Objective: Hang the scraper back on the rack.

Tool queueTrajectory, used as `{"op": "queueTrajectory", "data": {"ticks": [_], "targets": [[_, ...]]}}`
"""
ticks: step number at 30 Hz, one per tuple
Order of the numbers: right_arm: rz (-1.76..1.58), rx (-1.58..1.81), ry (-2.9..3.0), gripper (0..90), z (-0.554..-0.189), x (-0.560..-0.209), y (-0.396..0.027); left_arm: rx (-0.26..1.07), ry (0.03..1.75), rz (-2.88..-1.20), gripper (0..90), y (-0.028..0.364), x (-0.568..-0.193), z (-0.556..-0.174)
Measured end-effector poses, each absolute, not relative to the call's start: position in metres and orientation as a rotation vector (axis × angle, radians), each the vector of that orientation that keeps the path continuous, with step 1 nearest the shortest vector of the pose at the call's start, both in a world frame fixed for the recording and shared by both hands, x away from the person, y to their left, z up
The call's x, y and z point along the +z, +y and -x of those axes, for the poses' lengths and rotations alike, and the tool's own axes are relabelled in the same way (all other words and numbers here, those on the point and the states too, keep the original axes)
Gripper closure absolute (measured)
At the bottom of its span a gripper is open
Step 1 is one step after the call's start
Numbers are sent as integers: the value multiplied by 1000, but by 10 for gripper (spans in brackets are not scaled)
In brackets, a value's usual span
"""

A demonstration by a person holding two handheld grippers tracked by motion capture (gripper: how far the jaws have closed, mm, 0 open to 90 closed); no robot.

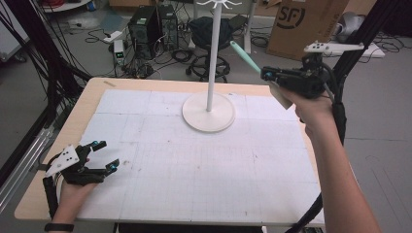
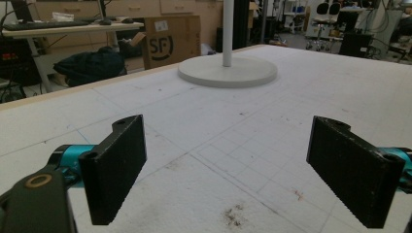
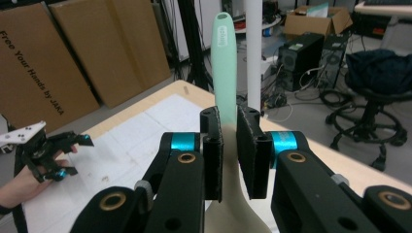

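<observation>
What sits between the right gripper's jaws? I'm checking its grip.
The right gripper is clamped on a mint-green handled utensil, handle pointing away. Its beige lower end runs under the jaws, mostly hidden.

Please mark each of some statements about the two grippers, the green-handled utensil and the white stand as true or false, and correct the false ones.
1. The right gripper is shut on the utensil. True.
2. The utensil lies flat on the table. False: it is held up in the air, with its mint green handle pointing away from the gripper.
3. The left gripper is open and holds nothing. True.
4. The white stand is gripped by the left gripper. False: the stand is on its round base at the far side of the table, apart from both grippers.
5. The utensil's handle has a hole near its tip. True.
</observation>
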State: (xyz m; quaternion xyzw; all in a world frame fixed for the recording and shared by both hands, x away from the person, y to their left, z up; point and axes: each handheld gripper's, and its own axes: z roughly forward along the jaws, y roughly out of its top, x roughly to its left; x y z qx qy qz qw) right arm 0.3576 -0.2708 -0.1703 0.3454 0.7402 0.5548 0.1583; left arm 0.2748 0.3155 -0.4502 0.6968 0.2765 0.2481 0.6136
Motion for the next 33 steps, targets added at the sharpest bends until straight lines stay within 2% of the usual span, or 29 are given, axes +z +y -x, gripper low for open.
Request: {"op": "queueTrajectory", "data": {"ticks": [11, 33], "targets": [[-974, 1586, 2053, 814, -371, -128, -268, 571, 635, -1609, 148, 315, -450, -275], [-981, 1534, 2026, 813, -388, -119, -252, 575, 627, -1614, 148, 315, -450, -274]]}}
